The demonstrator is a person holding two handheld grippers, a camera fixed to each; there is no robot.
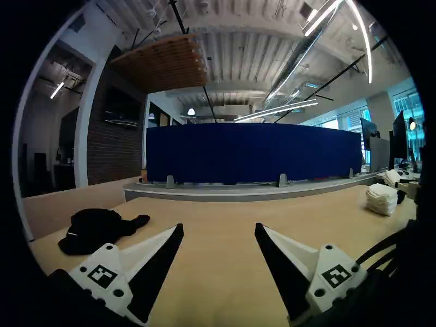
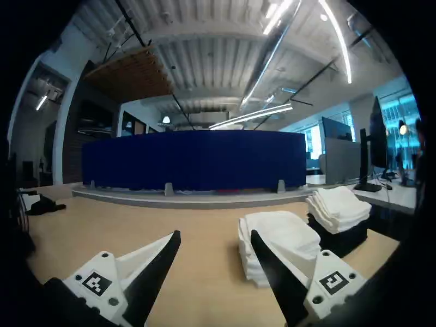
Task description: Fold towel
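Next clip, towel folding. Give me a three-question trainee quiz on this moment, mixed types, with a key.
1. True or false: the left tongs are shut on the black cloth.
2. In the right gripper view, what lies nearest the right tongs? A) stack of folded white towels B) monitor C) blue divider
3. Fill in: the farther white towels rest on a ___ folded pile.
Key: 1 false, the left tongs are open and empty; 2 A; 3 dark.

a folded white towel stack (image 2: 280,237) sits just beside white towels (image 2: 339,206) piled on folded black ones (image 2: 342,241).
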